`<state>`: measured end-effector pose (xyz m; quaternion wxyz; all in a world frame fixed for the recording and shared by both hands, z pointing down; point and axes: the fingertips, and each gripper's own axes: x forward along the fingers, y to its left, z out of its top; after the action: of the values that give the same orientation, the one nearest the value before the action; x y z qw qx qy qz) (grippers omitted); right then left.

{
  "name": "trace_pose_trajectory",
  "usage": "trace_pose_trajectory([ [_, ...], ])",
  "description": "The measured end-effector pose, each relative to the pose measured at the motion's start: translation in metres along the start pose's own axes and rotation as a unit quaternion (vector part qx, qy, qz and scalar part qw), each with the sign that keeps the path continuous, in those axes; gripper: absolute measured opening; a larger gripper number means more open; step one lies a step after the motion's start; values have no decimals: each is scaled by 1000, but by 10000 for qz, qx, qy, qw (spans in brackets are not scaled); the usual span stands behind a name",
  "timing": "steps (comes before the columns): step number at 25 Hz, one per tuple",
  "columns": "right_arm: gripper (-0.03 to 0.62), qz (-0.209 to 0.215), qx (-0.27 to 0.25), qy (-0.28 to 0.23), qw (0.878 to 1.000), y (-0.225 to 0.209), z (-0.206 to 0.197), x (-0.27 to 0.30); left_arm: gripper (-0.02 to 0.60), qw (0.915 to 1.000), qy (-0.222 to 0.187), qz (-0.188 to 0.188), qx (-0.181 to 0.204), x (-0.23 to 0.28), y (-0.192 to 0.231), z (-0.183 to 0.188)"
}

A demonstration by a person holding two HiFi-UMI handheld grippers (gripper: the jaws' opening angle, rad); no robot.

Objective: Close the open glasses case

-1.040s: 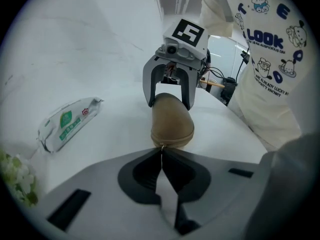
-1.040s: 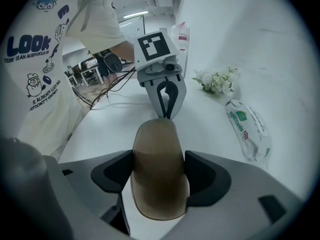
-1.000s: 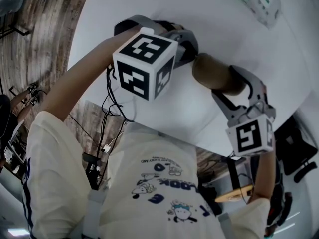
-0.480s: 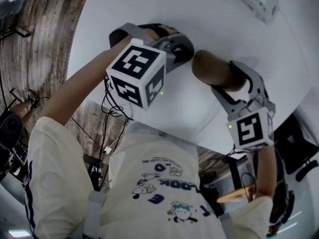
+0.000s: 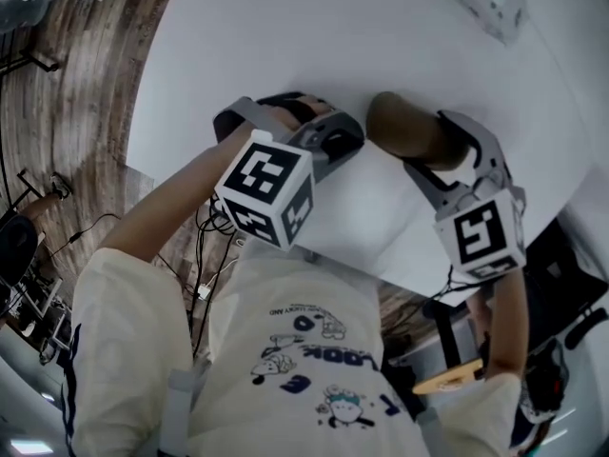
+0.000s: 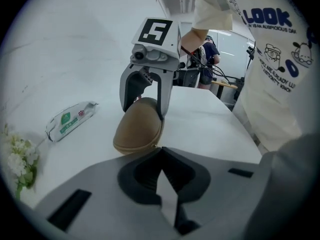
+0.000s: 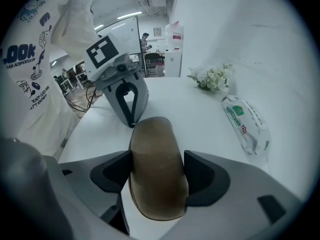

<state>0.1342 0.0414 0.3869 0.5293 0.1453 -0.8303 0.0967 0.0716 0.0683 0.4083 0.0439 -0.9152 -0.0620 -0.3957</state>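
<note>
The brown glasses case (image 5: 403,128) lies closed on the white table (image 5: 285,46). My right gripper (image 5: 451,152) is shut on it, its pads pressing the case's (image 7: 157,170) two sides in the right gripper view. My left gripper (image 5: 344,137) is shut with nothing in it and stands a short way left of the case, apart from it. In the left gripper view the closed jaws (image 6: 163,178) point at the case (image 6: 139,128), with the right gripper (image 6: 145,108) straddling its far end. The left gripper (image 7: 128,110) shows just beyond the case in the right gripper view.
A packet of wet wipes (image 5: 487,0) lies at the far right of the table; the same packet (image 7: 246,125) is right of the case. A small bunch of white flowers (image 7: 210,78) sits farther back. The table's near edge (image 5: 314,248) runs just below both grippers.
My left gripper has drawn back from the case, toward the lower left in the head view, with its jaws shut. The right gripper and the case have stayed put.
</note>
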Motion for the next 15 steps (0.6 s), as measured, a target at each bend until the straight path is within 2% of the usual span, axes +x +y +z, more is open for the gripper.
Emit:
trace_pose_trajectory([
  [9, 314, -64, 264, 141, 9995, 3, 0, 0, 0, 9930, -139, 513, -1055, 16, -15, 20],
  [13, 314, -279, 720, 18, 9970, 4, 2, 3, 2, 9895, -193, 591, -1305, 20, -18, 26],
  [15, 316, -342, 923, -76, 9951, 2, 6, 8, 1, 9850, -276, 655, -1575, 19, -13, 19],
])
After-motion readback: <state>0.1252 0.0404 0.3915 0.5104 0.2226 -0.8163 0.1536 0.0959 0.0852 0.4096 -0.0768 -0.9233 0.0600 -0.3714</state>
